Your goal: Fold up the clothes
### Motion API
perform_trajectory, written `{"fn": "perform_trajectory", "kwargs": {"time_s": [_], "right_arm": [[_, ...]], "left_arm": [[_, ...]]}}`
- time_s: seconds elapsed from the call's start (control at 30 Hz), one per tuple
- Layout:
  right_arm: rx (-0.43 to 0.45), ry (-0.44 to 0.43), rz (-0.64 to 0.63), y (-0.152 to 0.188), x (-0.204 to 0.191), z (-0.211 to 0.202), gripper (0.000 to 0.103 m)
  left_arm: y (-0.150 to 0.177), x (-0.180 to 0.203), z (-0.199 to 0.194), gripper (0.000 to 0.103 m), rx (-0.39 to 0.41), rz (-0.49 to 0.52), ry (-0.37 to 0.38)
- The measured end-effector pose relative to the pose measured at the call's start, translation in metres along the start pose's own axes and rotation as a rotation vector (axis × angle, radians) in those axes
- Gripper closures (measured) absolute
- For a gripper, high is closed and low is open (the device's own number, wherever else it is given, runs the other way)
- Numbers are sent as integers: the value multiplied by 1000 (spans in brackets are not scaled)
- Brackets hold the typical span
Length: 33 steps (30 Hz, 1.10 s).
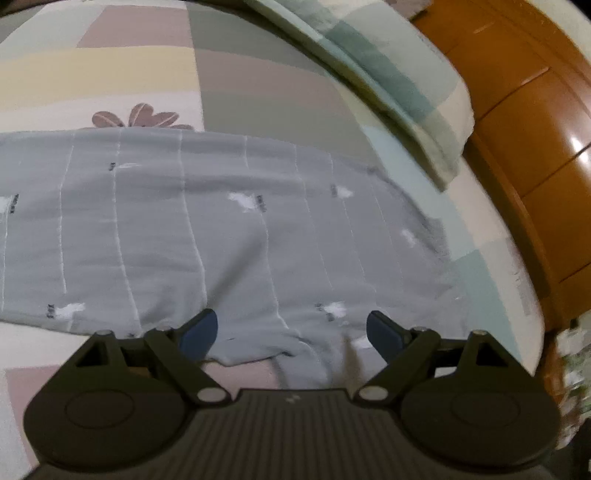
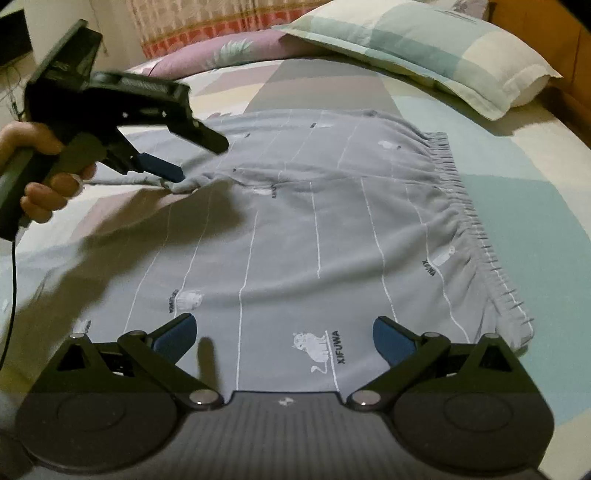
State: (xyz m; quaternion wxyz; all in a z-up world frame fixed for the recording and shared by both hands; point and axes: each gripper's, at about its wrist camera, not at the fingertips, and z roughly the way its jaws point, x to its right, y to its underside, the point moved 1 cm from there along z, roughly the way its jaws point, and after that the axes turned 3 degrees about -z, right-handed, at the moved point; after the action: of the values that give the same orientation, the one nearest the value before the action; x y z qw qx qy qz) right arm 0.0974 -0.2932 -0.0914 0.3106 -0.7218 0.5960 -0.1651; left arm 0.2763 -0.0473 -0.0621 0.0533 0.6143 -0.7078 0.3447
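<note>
Grey pyjama pants [image 2: 295,236] with thin white stripes and small cat prints lie flat on the bed; they also show in the left wrist view [image 1: 221,229]. The elastic waistband [image 2: 476,236] is at the right. My left gripper [image 1: 291,332] is open, its blue fingers just over the pants' crotch edge. In the right wrist view the left gripper [image 2: 173,173] hovers over a bunched fold of the pants at the upper left. My right gripper [image 2: 284,338] is open and empty, low over the near edge of the pants.
The bed sheet [image 2: 524,192] has pastel patches. A patchwork pillow [image 2: 443,48] lies at the head of the bed, also in the left wrist view [image 1: 399,81]. A wooden headboard [image 1: 528,155] stands behind it. A curtain [image 2: 207,22] hangs at the back.
</note>
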Motion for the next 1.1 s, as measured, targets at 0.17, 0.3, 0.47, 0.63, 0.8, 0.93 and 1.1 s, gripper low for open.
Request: {"fn": "perform_trajectory", "kwargs": {"time_s": [0.17,0.3,0.47,0.63,0.8,0.93,1.1], "right_arm": [[-11,37,-68,5,-8,5,0],[-21,70,-128,9,-14,8,0],[-22,60,-125,10,-11,8,0],[-17,62,-128,12,-11,6,0],[-9,62,-130,14,-11,7,0],[-5,61,-133,15,-11,7,0],[-1,59,-136,16,-11,6,0]], "left_arm": [[12,47,14,13,-35,100,107],[22,63,33,13,-81,156,62],[19,47,30,14,-63,113,68],[9,39,14,14,-29,74,-5],[13,51,-10,13,-29,66,137],[28,52,-2,12,-116,62,173],[22,24,7,19,-76,-30,106]]}}
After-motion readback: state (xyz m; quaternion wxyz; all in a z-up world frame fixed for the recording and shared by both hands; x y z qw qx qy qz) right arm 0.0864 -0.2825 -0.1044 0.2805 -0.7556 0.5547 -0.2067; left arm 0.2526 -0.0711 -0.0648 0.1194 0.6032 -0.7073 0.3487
